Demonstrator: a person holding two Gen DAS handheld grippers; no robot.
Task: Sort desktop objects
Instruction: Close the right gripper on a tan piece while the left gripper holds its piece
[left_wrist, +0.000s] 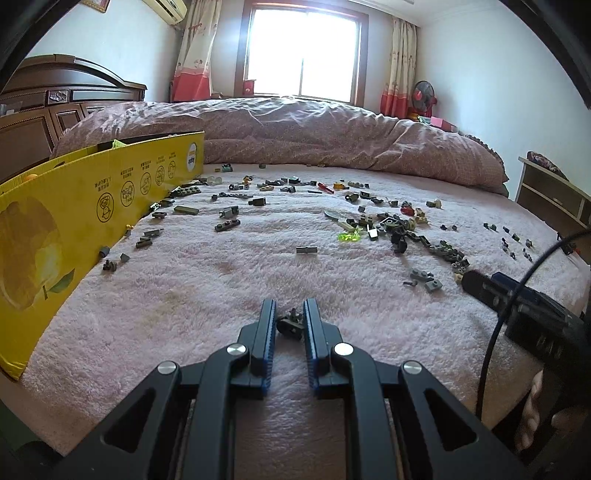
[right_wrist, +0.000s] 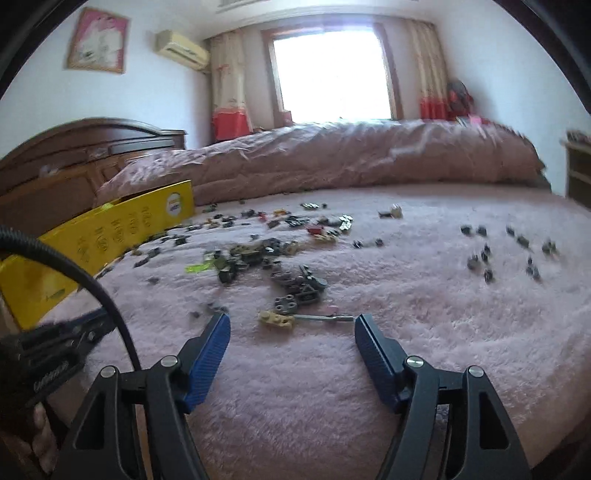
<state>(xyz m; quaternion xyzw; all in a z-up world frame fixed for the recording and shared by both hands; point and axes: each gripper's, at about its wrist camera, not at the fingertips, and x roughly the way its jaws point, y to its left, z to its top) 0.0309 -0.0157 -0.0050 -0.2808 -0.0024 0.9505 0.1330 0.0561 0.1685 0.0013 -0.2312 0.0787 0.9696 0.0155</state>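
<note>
Many small grey, olive and dark toy brick pieces (left_wrist: 399, 225) lie scattered on a pink fluffy blanket (left_wrist: 221, 280). My left gripper (left_wrist: 290, 308) is shut on a small dark olive brick piece (left_wrist: 290, 325), low over the blanket. My right gripper (right_wrist: 291, 325) is open and empty, just short of a tan brick piece (right_wrist: 275, 318) with a thin grey rod (right_wrist: 321, 316). A pile of grey pieces (right_wrist: 299, 286) lies just beyond it. The right gripper also shows at the right edge of the left wrist view (left_wrist: 476, 284).
A yellow cardboard box (left_wrist: 92, 206) stands along the left side; it also shows in the right wrist view (right_wrist: 110, 236). A rolled pink quilt (left_wrist: 332, 136) lies across the back. A wooden headboard (left_wrist: 44, 107) is at far left, a bedside cabinet (left_wrist: 554, 195) at right. A black cable (left_wrist: 517, 291) hangs near the right gripper.
</note>
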